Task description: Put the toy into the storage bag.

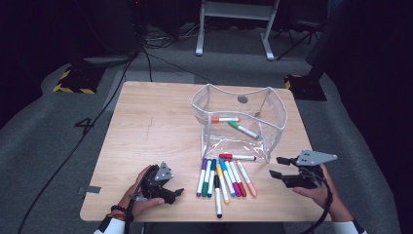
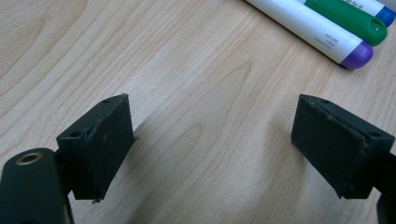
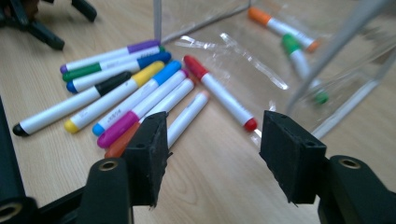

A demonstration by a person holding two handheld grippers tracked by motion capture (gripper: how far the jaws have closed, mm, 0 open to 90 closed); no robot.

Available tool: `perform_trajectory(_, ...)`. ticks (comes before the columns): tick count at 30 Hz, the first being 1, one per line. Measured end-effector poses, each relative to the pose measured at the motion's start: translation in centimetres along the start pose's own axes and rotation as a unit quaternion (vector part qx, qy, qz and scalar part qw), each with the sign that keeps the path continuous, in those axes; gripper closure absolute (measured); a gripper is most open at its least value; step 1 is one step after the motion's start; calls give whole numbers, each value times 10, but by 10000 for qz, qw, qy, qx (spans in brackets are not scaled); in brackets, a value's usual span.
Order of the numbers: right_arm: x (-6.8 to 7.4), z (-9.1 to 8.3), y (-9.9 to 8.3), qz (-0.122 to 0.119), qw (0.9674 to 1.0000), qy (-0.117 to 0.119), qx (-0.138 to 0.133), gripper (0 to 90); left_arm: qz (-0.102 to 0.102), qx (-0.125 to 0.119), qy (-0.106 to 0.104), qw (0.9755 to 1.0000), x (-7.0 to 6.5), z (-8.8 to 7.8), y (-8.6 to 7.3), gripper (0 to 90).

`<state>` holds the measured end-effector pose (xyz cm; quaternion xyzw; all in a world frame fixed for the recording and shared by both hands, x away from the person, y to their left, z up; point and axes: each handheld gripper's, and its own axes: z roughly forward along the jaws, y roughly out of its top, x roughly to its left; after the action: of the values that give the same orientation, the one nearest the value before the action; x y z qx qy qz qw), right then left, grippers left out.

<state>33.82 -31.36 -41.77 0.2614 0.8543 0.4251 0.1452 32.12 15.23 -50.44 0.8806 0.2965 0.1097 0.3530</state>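
Observation:
Several markers [image 1: 224, 178] lie in a row on the wooden table [image 1: 156, 126], near its front edge. A red-capped marker [image 1: 237, 157] lies crosswise just in front of a clear pouch [image 1: 280, 114]. Inside the pouch are an orange marker [image 1: 225, 119] and a green marker [image 1: 243, 130]. My left gripper [image 1: 175, 193] rests on the table left of the row, open, with bare wood between its jaws [image 2: 212, 140]. My right gripper [image 1: 277, 166] is open to the right of the row and points at the red-capped marker [image 3: 219, 93], holding nothing [image 3: 212, 140].
A purple-capped marker [image 2: 317, 37] and a green one [image 2: 350, 18] lie just beyond the left jaws. Grey tape [image 1: 92, 189] sticks to the table's front left edge. Cables [image 1: 97, 122] and white stand legs [image 1: 234, 29] are on the floor behind.

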Motion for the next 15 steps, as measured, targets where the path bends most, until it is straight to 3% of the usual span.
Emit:
perform_trajectory(3, 11, 22, -9, 51, 9996, 209, 202, 439, -6, -3, 2, 10000, 0, 0, 0, 132)
perform_trajectory(5, 19, 35, -13, -49, 9990, 269, 362, 438, -7, -1, 2, 10000, 0, 0, 0, 131)
perform_trajectory(9, 26, 53, -16, 19, 9977, 495, 454, 439, -9, -3, 2, 10000, 0, 0, 0, 132)
perform_trajectory(15, 29, 73, -22, 34, 9962, 525, 693, 440, -7, -2, 1, 10000, 0, 0, 0, 131)
